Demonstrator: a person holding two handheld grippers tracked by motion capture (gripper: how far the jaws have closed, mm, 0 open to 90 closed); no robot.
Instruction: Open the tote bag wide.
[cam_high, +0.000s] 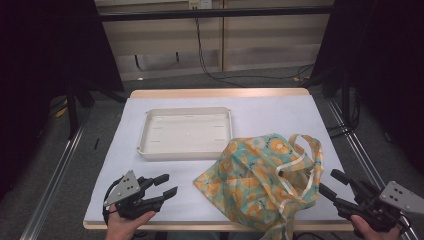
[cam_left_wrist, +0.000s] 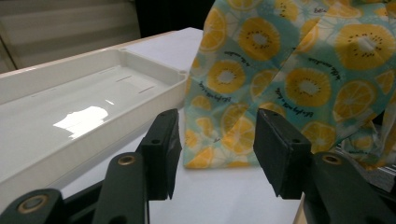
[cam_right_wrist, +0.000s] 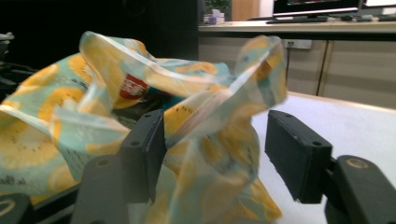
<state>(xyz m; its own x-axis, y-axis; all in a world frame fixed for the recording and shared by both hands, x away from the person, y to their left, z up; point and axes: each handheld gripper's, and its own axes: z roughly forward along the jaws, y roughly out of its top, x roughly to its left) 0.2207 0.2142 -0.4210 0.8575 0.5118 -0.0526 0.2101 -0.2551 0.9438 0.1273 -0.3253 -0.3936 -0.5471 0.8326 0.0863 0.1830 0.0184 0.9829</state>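
Two grippers were held at the near edge of a table (cam_high: 280, 107) covered with a white sheet; a wooden rim was exposed along its far side. Grey carpet, loose cables and pale wall panels were seen beyond the table, with dark curtains to either side.

A fabric bag (cam_high: 260, 175), printed with orange citrus slices on turquoise, was taken as the landmark. It lay crumpled on the right half of the sheet, its handle loops raised toward the far right. A shallow cream tray (cam_high: 186, 133) stood just beyond and left of the bag, a near corner almost touching the fabric.

The left gripper (cam_high: 167, 185) was positioned left of the bag, apart from it, jaws moderately parted with nothing between them. The right gripper (cam_high: 332, 182) was positioned at the bag's right edge, jaws likewise parted.

The left gripper view recorded details not legible from above: small script printed on the fabric, a glossy reflection in the tray (cam_left_wrist: 88, 112) floor, and bare sheet between the left gripper (cam_left_wrist: 217, 149) pads. The right gripper view recorded a red label inside the bag (cam_right_wrist: 135, 88), a desk with monitors behind, and blurred fabric lying between the right gripper (cam_right_wrist: 215, 154) pads; whether the pads pressed on it could not be determined.
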